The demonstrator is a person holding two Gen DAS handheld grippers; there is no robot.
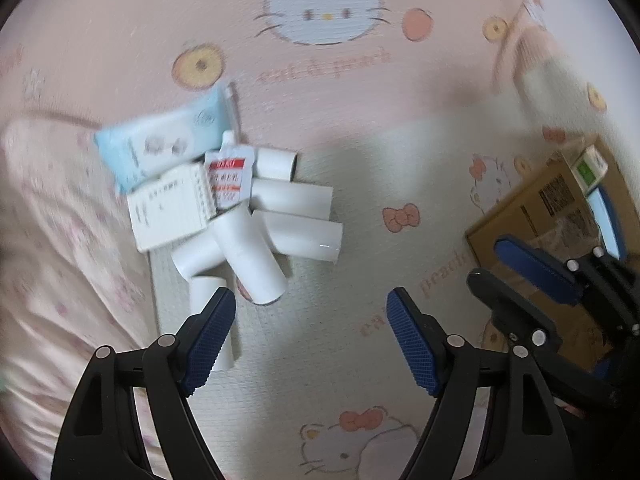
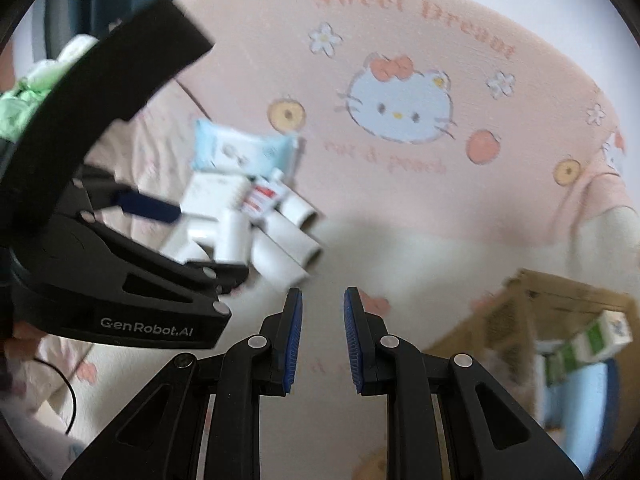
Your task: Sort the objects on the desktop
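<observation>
Cardboard box (image 2: 516,312) holds a green-and-white carton (image 2: 592,340); left hand-held gripper (image 1: 310,336) wide, right hand-held gripper (image 2: 322,340) narrow, empty.

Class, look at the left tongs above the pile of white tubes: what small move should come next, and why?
Probably lower the left tongs onto the nearest white tube. Their jaws stand wide open and empty, that tube lies just beside the left pad, and the cardboard box waits to the right.

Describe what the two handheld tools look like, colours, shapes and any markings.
Both tools are matte black, with angular skeletal linkage arms, cut-out slots and silver round pivot pins. Each finger ends in a flat blue ribbed pad. The left tool carries white "GenRobot.AI" lettering on its side and a curved black bracket above. The right tool looks the same.
</observation>
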